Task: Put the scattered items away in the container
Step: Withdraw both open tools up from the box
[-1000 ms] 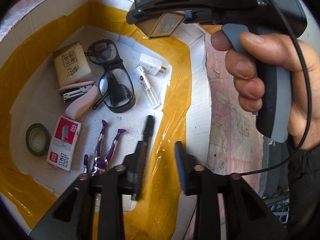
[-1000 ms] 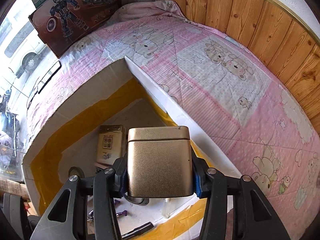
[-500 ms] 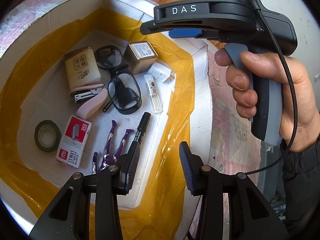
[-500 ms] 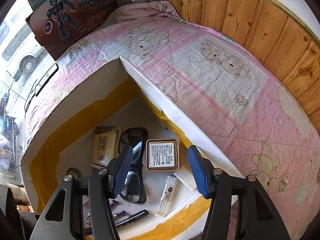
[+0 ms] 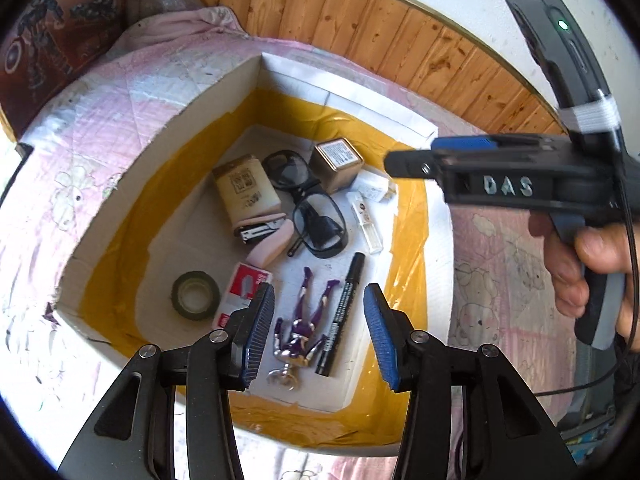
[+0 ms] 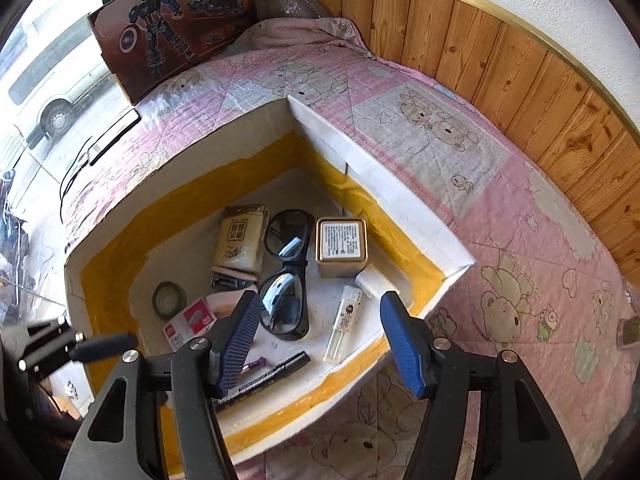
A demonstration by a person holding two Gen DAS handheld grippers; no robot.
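Note:
A white cardboard box (image 5: 344,92) with yellow tape lining sits on a pink quilt. Inside lie a gold tin (image 5: 338,160) (image 6: 341,246), black glasses (image 5: 316,216) (image 6: 286,280), a tissue pack (image 5: 245,191) (image 6: 240,238), a pink stapler (image 5: 266,242), a staples box (image 5: 244,284), a tape roll (image 5: 195,295) (image 6: 169,299), a purple figure (image 5: 300,320), a black marker (image 5: 344,312) (image 6: 276,372) and a clear tube (image 5: 366,220) (image 6: 344,322). My left gripper (image 5: 319,336) is open and empty above the box's near side. My right gripper (image 6: 320,344) is open and empty above the box; it also shows in the left wrist view (image 5: 480,160).
The pink bear-print quilt (image 6: 460,152) covers the bed around the box. A wood-panelled wall (image 6: 520,80) runs behind. A toy carton (image 6: 160,24) leans at the bed's far end. A small object (image 6: 630,332) lies on the quilt at the far right.
My right gripper opened and let the gold tin go into the box, then drew back and up. My left gripper also rose and opened a little wider.

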